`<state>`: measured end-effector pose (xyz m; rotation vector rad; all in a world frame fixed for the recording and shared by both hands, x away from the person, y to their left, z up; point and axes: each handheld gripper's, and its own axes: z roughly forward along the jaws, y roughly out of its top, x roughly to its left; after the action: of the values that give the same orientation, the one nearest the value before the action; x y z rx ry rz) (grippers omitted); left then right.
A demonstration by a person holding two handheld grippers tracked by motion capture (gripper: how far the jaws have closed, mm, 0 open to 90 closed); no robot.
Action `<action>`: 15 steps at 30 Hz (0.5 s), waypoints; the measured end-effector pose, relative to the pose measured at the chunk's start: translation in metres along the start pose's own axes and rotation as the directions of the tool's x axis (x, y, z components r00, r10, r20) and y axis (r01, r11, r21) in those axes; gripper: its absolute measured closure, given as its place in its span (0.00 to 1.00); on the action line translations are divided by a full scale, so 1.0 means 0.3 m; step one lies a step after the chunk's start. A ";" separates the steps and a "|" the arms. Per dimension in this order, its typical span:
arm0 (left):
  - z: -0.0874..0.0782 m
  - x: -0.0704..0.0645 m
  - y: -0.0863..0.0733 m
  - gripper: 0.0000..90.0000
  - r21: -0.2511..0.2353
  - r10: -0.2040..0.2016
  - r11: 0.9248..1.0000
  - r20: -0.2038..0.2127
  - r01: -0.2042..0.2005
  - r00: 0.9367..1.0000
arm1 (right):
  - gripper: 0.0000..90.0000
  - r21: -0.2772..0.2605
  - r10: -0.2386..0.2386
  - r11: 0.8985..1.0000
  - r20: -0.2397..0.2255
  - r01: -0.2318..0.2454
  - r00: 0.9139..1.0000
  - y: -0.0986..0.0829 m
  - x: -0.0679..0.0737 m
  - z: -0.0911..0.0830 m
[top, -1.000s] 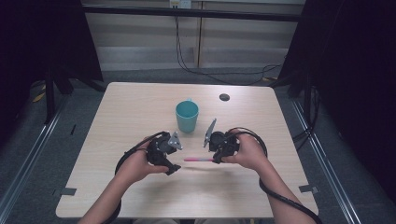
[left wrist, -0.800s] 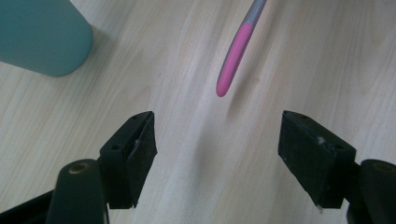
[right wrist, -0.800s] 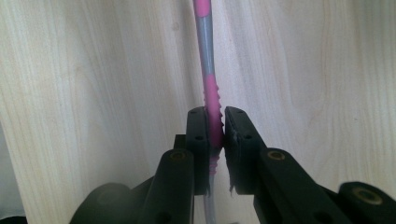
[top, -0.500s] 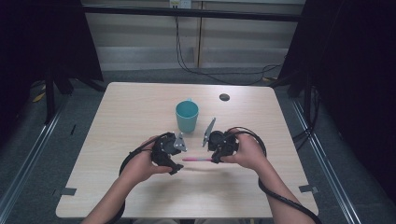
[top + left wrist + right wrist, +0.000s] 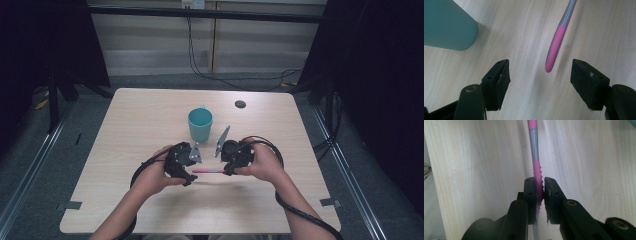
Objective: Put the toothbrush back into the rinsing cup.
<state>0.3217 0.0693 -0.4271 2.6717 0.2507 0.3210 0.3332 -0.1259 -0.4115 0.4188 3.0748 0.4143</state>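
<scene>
A slim pink and grey stick (image 5: 209, 171), like a toothbrush handle, hangs level just above the table between both hands. My right gripper (image 5: 539, 186) is shut on its ribbed pink part (image 5: 537, 171), and the handle runs away from the jaws. In the high view the right gripper (image 5: 227, 169) sits right of centre. My left gripper (image 5: 540, 67) is open, and the stick's rounded pink end (image 5: 552, 57) lies between its jaws without touching either pad. In the high view the left gripper (image 5: 192, 171) faces the right one. A teal cup (image 5: 200, 124) stands upright just beyond them.
The teal cup (image 5: 446, 25) is close to the left gripper's left jaw. A small dark round disc (image 5: 240, 104) lies on the pale wooden table (image 5: 140, 115) toward the back right. Black cables trail from both grippers.
My left gripper has edged to the right toward the stick's free end. The right gripper and the stick have stayed still.
</scene>
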 end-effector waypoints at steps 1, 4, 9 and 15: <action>0.002 0.000 0.002 0.36 0.003 0.012 1.000 -0.002 -0.012 1.000 | 0.90 -0.002 0.000 1.000 -0.002 0.000 1.000 0.003 0.001 -0.002; 0.005 -0.005 0.006 0.38 -0.003 0.022 1.000 -0.004 -0.022 1.000 | 0.90 -0.009 -0.001 1.000 -0.003 0.001 1.000 0.003 0.000 -0.003; 0.008 -0.012 0.016 0.45 0.005 0.056 0.998 -0.001 -0.056 0.998 | 0.90 -0.008 0.014 1.000 -0.002 -0.014 1.000 0.005 0.000 -0.006; 0.015 -0.023 0.024 0.48 0.002 0.076 0.997 0.009 -0.076 0.997 | 0.90 -0.006 0.005 1.000 -0.003 -0.005 1.000 0.011 0.001 -0.005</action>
<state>0.3172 0.0594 -0.4292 2.6889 0.1464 0.3319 0.3336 -0.1231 -0.4092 0.4267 3.0751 0.4250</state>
